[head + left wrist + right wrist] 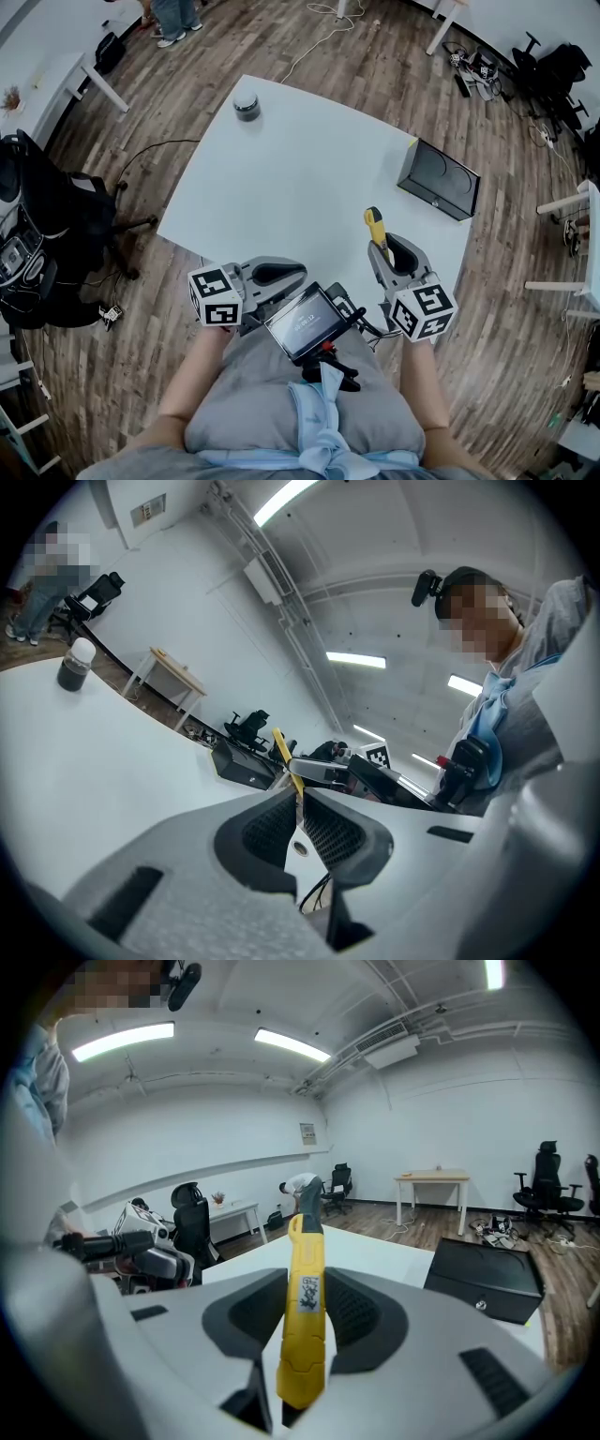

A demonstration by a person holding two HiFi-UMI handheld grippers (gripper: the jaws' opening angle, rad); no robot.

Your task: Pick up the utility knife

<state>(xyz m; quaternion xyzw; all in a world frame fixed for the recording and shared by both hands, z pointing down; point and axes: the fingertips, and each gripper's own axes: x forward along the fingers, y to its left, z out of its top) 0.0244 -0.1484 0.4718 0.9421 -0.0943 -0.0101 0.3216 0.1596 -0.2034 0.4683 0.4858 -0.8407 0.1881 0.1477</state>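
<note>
At far left a black chair (56, 225) stands on the wood floor beside the white table (300, 178). A dark jar (247, 106) with a pale lid sits near the table's far left corner, well apart from everything else. At the near edge the left gripper (279, 275) points to the right; its own view shows its jaws pressed together with nothing between them (298, 803). Between the two grippers, a small screen (305, 324) sits at the person's chest. The right gripper (392, 258) is over the table's near right part, its jaws clamped on the yellow knife (375, 225). The knife's handle is pinched between the pads and its dark tip sticks out past them, away from the person (306, 1241). Farther right, a black box (439, 178) rests near the table's right edge.
</note>
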